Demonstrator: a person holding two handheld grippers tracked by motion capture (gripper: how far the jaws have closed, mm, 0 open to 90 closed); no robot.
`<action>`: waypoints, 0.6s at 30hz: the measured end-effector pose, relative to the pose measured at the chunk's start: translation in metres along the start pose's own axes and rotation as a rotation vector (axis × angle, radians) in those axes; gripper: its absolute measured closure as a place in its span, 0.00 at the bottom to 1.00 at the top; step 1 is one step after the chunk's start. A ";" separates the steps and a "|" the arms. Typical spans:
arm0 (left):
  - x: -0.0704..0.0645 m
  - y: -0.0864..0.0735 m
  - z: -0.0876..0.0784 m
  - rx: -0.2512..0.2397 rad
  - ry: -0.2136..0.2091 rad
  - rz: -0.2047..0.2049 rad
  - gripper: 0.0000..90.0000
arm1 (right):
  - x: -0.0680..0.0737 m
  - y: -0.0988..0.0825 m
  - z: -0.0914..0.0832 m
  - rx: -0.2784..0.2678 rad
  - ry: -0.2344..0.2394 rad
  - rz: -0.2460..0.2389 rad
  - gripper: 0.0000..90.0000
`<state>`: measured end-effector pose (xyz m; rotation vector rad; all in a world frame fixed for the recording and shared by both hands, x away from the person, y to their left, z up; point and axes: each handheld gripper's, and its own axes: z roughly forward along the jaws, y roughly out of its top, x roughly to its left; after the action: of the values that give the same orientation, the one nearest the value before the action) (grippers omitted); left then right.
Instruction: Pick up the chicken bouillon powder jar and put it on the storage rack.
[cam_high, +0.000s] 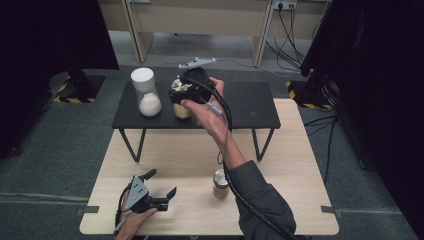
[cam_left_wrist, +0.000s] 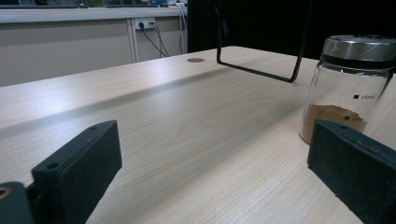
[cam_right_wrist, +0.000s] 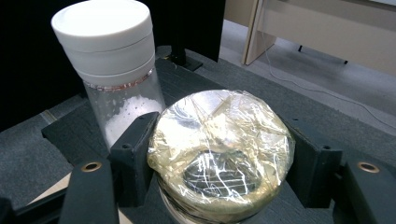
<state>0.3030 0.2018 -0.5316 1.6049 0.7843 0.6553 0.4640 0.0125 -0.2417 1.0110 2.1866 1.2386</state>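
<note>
My right gripper (cam_high: 181, 94) is shut on a jar (cam_right_wrist: 219, 154) whose top is wrapped in crinkled clear film; both black jaws press its sides. It is held over the small black table (cam_high: 250, 107), right next to a clear jar with a white lid and white powder (cam_high: 145, 92), which also stands close behind it (cam_right_wrist: 116, 79). My left gripper (cam_high: 161, 184) rests low on the wooden table (cam_high: 170, 155), jaws wide open with nothing between them. A glass jar with a metal lid and brown powder (cam_left_wrist: 348, 88) stands just beyond its right jaw, also seen mid-table (cam_high: 220, 184).
The black table's wire legs (cam_left_wrist: 261, 70) stand on the wooden table. A grey carpeted floor, dark curtains on both sides and desks with cables at the back surround the work area.
</note>
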 end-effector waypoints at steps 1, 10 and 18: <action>0.000 0.000 0.000 0.000 0.000 0.000 0.02 | 0.000 0.000 0.001 0.000 0.000 0.000 0.38; 0.000 0.000 0.000 0.000 -0.001 0.000 0.02 | -0.002 0.000 0.012 -0.002 -0.005 0.015 0.38; 0.000 0.000 0.000 0.000 -0.001 0.000 0.02 | -0.005 -0.001 0.019 -0.011 -0.019 0.018 0.38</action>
<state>0.3029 0.2016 -0.5317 1.6055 0.7831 0.6545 0.4792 0.0186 -0.2521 1.0362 2.1585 1.2429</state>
